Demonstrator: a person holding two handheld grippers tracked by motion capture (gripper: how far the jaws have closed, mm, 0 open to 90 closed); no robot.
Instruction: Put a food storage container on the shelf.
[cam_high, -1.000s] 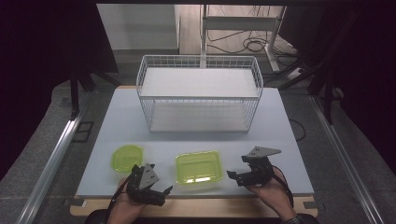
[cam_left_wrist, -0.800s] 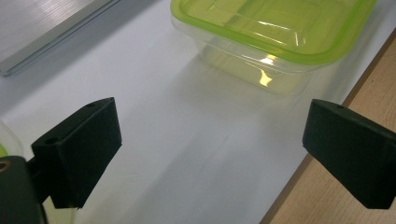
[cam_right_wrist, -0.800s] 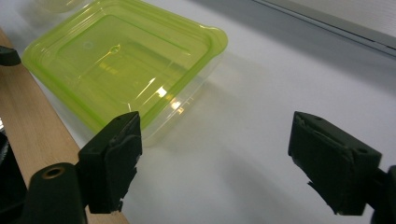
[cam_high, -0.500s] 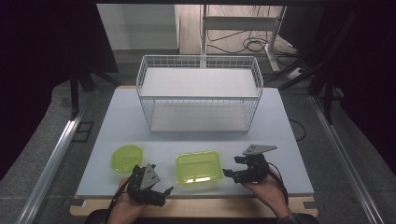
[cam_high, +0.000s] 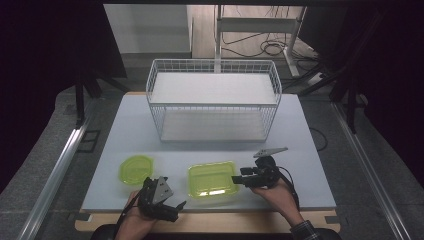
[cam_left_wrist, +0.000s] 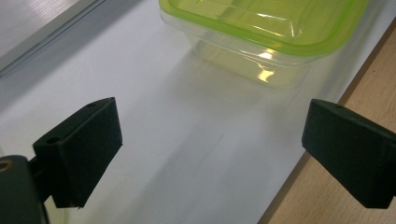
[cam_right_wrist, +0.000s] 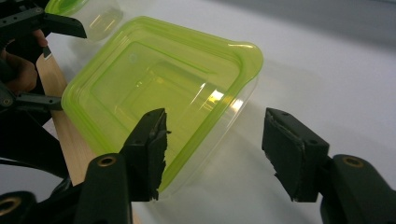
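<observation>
Wire basket (cam_high: 214, 102) stands behind the clear green-lidded square box (cam_high: 212, 180), whose corner sits between the right gripper (cam_high: 239, 181)'s closing jaws, untouched; round tub (cam_high: 135, 170) nearby; left gripper (cam_high: 176, 206) gapes wide.

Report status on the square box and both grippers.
Right gripper open, jaws just been closing, at the square box edge, lid on. Left gripper open, nothing between jaws. Round tub and wire basket apart, nothing in the way.

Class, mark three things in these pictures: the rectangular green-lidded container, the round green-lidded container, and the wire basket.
rectangular green-lidded container (cam_high: 212, 179), high view, middle of its lid.
round green-lidded container (cam_high: 135, 169), high view, middle of its lid.
wire basket (cam_high: 213, 105), high view, front top rim.
</observation>
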